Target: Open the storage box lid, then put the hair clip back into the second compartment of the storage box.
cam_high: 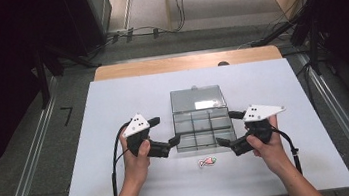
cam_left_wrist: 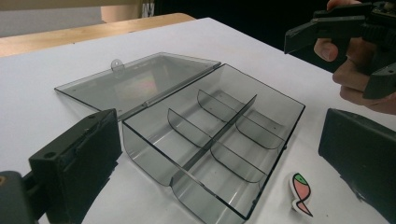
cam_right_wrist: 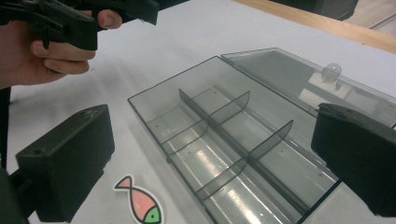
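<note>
Work surface: a white tabletop (cam_high: 122,185) with a strip of bare wood along its far edge. It stands on a grey floor (cam_high: 29,161) between metal rails; cables (cam_high: 144,31) run across the floor beyond the far edge, and dark equipment fills both upper corners of the high view.

From left to right across the tabletop:

- Left gripper (cam_high: 166,131) — held just left of the box, jaws spread wide and empty.
- Smoked clear compartment box (cam_high: 202,130) — at the middle of the tabletop, lid (cam_high: 198,98) folded flat toward the far edge, six compartments, all empty.
- Fish sticker (cam_high: 207,162) — flat on the tabletop just beyond the box's near edge, apart from it.
- Right gripper (cam_high: 227,129) — at the box's right side, jaws released and empty.

Neither gripper touches the box.
</note>
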{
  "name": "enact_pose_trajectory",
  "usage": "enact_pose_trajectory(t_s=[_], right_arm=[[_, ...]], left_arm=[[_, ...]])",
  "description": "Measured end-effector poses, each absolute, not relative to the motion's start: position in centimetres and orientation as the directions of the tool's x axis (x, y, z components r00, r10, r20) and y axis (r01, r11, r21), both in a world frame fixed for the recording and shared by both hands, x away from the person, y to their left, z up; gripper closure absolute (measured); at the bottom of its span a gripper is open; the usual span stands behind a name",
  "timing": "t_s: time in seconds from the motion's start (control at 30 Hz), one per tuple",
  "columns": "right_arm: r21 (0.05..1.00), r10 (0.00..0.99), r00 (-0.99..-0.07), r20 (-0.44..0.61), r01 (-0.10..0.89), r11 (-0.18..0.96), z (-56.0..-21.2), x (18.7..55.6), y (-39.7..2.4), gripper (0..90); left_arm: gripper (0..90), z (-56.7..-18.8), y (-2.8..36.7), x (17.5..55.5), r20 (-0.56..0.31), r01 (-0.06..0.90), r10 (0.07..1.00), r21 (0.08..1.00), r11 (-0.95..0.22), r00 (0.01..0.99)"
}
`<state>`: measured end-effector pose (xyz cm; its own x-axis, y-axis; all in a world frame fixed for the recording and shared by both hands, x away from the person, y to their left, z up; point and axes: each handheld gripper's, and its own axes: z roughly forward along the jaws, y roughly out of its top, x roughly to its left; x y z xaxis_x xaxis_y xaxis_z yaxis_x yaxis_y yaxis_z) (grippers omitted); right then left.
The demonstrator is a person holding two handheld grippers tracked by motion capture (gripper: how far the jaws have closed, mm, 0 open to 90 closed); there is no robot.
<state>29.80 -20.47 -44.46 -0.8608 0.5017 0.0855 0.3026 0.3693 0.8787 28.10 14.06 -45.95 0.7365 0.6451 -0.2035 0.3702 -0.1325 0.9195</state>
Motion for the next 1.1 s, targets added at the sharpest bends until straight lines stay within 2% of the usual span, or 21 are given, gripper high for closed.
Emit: enact_pose_trajectory(t_s=[0.5,0.9,1.1], right_arm=[[0.862,0.457,-0.885,0.087,0.297,0.411,-44.7,28.2,-19.5,0.0],[0.853,0.389,-0.917,0.088,0.271,0.446,-44.6,27.5,-18.4,3.7],[0.849,0.349,-0.933,0.091,0.256,0.463,-44.8,27.2,-17.9,17.1]], left_arm=[[0.0,-46.9,15.7,25.9,-0.204,0.35,0.641,0.93,-0.108,0.74],[0.0,-47.9,17.5,23.8,-0.201,0.361,0.668,0.926,-0.108,0.716],[0.0,-48.2,18.6,22.9,-0.189,0.357,0.69,0.928,-0.107,0.699]])
